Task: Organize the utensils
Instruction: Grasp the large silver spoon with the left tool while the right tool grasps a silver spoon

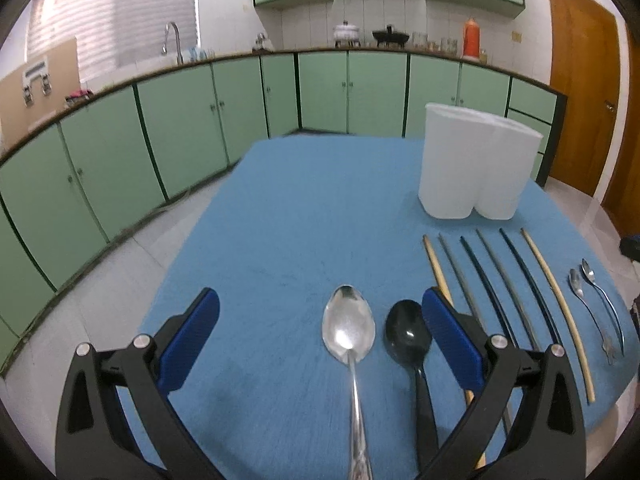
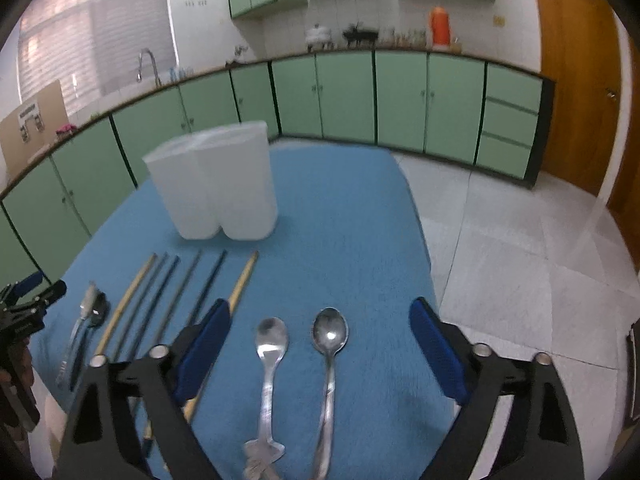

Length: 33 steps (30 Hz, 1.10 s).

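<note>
Both pairs of tongs hung over the blue cloth (image 1: 280, 208) with their jaws apart and nothing between the pads. In the left wrist view the left gripper (image 1: 320, 340) straddled a large silver spoon (image 1: 349, 330) and a black spoon (image 1: 408, 332), bowls toward the top of the frame, handles running straight down toward the camera, so each long axis lay along the tongs' own line, not across it. The right gripper (image 2: 320, 346) did the same in its view with two small silver spoons (image 2: 272, 340) and (image 2: 330, 334), side by side at lower centre, handles trailing to the bottom edge. That looked like the crux: each hand was nearest its own pair, yet two utensils lay in each gap, so closing on one alone would likely call for a sideways shift. The six chopsticks (image 1: 516, 280) lay in a row right of centre in the left view, one passing under the left gripper's right finger. The white two-compartment holder (image 1: 476, 164) stood upright in the upper right of that view, beyond the chopsticks' far tips and well apart from the spoons, its path unobstructed.
</note>
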Each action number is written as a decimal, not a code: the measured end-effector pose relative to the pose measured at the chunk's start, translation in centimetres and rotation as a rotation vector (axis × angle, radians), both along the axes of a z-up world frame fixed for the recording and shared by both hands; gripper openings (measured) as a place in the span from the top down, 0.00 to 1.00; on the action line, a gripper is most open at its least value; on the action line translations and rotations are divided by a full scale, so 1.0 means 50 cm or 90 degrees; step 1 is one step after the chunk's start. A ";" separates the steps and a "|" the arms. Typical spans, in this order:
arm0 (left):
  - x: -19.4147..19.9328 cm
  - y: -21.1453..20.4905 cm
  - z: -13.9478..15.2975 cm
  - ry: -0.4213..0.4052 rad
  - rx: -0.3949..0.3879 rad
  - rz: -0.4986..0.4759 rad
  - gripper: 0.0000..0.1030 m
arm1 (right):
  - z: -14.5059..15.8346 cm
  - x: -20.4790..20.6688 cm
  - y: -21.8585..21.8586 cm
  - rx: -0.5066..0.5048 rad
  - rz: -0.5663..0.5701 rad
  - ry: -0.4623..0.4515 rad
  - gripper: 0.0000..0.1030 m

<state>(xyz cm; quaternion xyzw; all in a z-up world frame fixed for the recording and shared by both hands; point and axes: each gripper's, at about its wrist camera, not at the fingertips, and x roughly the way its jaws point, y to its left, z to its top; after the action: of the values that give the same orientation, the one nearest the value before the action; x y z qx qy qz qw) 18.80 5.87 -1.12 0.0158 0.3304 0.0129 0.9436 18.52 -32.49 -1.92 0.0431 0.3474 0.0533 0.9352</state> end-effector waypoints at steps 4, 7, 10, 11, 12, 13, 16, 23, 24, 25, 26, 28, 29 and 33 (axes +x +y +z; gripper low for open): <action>0.036 0.001 -0.018 0.039 -0.005 -0.010 0.16 | -0.031 0.035 0.001 -0.011 0.025 0.042 0.30; 0.056 0.005 -0.028 0.065 -0.018 -0.016 0.23 | -0.053 0.056 0.002 -0.022 0.042 0.072 0.38; 0.066 0.007 -0.035 0.078 -0.031 -0.021 0.23 | -0.069 0.064 0.003 -0.028 0.057 0.089 0.42; 0.068 0.005 -0.037 0.079 -0.030 -0.022 0.23 | -0.070 0.069 0.005 -0.029 0.060 0.094 0.44; 0.069 0.003 -0.039 0.082 -0.029 -0.024 0.23 | -0.073 0.072 0.005 -0.028 0.062 0.099 0.48; 0.072 0.003 -0.038 0.084 -0.030 -0.027 0.23 | -0.077 0.076 0.004 -0.026 0.065 0.105 0.49; 0.076 -0.003 -0.044 0.090 -0.029 -0.035 0.23 | -0.086 0.083 0.007 -0.028 0.073 0.118 0.50; 0.097 -0.002 -0.069 0.117 -0.040 -0.038 0.29 | -0.095 0.094 0.008 -0.042 0.072 0.130 0.58; 0.100 -0.003 -0.073 0.120 -0.042 -0.039 0.30 | -0.095 0.096 0.010 -0.045 0.073 0.130 0.60; 0.102 -0.004 -0.075 0.122 -0.044 -0.040 0.32 | -0.094 0.096 0.012 -0.046 0.074 0.129 0.61; 0.103 -0.004 -0.076 0.121 -0.046 -0.040 0.34 | -0.094 0.095 0.013 -0.048 0.075 0.129 0.63; 0.102 -0.003 -0.075 0.120 -0.048 -0.044 0.37 | -0.095 0.093 0.018 -0.056 0.075 0.126 0.65; 0.102 -0.004 -0.074 0.119 -0.051 -0.047 0.38 | -0.095 0.092 0.019 -0.059 0.074 0.124 0.67; 0.100 -0.002 -0.073 0.118 -0.062 -0.054 0.42 | -0.094 0.090 0.024 -0.063 0.072 0.119 0.72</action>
<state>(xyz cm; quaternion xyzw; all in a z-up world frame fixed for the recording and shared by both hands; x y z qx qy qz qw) 23.79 5.76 -4.79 -0.0153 0.4151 -0.0450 0.9085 23.02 -31.28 -6.60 -0.0183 0.4368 0.0848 0.8953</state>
